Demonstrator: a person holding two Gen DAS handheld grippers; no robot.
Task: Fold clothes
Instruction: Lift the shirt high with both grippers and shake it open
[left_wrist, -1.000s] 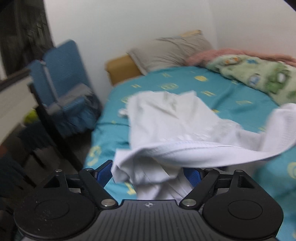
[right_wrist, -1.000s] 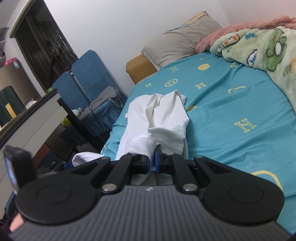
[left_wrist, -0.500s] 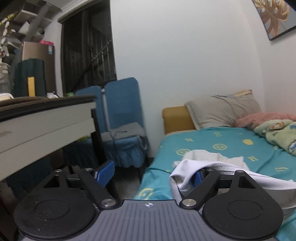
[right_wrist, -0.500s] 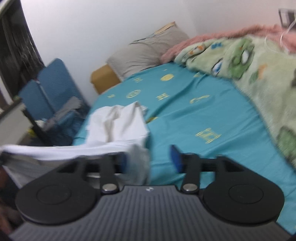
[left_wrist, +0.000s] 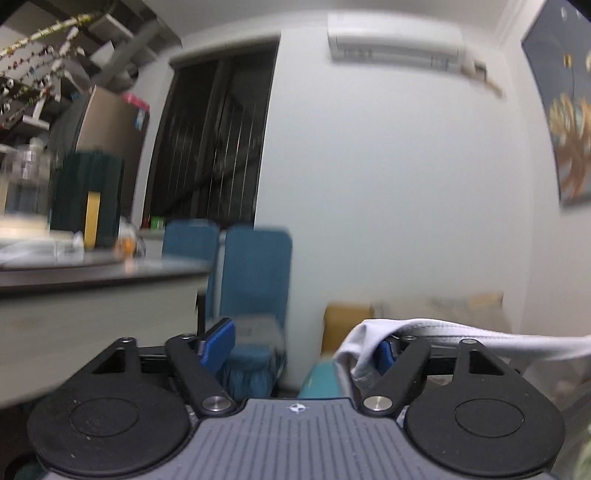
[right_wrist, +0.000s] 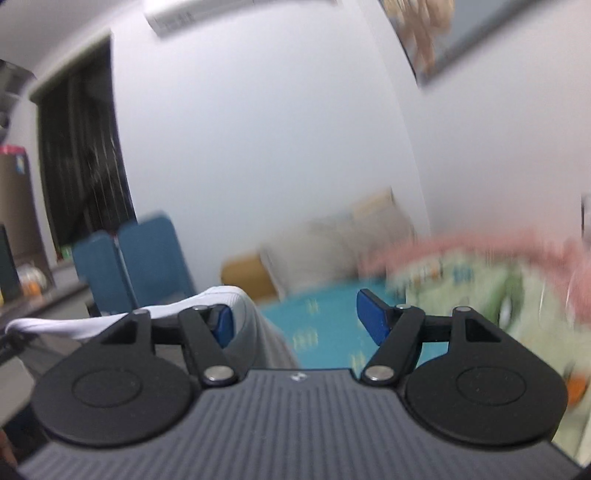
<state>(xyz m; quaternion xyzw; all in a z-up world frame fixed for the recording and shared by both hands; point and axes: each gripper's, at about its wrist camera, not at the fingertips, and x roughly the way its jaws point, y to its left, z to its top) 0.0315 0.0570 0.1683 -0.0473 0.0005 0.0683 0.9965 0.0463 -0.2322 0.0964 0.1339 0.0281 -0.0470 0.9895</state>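
A white garment (left_wrist: 443, 332) hangs lifted above the turquoise bed (right_wrist: 321, 321), stretched between my two grippers. In the left wrist view its band is looped over the right finger, and the left gripper (left_wrist: 301, 343) has wide jaws that are closing with nothing pressed between the pads. In the right wrist view the white garment (right_wrist: 243, 310) drapes over the left finger. The right gripper (right_wrist: 295, 314) is opening, and its right finger is bare. Both views are blurred by motion.
A blue folding chair (left_wrist: 255, 266) stands by the wall, next to a desk (left_wrist: 92, 295) with clutter on it. A yellow box (right_wrist: 247, 273), a grey pillow (right_wrist: 325, 251) and a green blanket (right_wrist: 480, 288) lie at the bed's far and right sides.
Both grippers rose, so the views swung from the bed up to the wall. The right gripper went from shut on the white garment to wide. The garment came up hooked on one finger of each.
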